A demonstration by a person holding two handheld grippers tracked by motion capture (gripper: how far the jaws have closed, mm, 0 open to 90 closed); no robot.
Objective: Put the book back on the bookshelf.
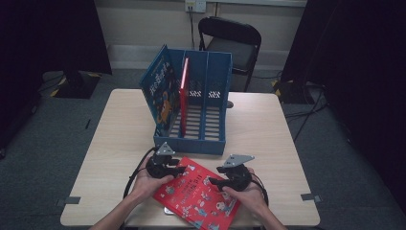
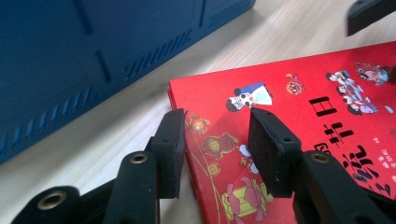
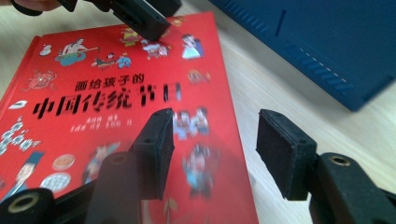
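Red picture book point(image 1: 198, 194): flat, glossy hardcover, rectangular, lies on wooden table point(image 1: 119, 139) near front edge, long axis diagonal. Left gripper point(image 1: 178, 168) jaws spread, straddling book's edge. Right gripper point(image 1: 214, 182) jaws spread over opposite edge. Blue slotted plastic file rack point(image 1: 203, 115) just beyond.

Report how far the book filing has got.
Done: a blue picture book and a thin red book stand in the blue plastic file rack. In hand: the left gripper and right gripper, both open, straddle opposite edges of the red hardcover picture book lying flat on the wooden table. Left: grip, lift, slot it in.
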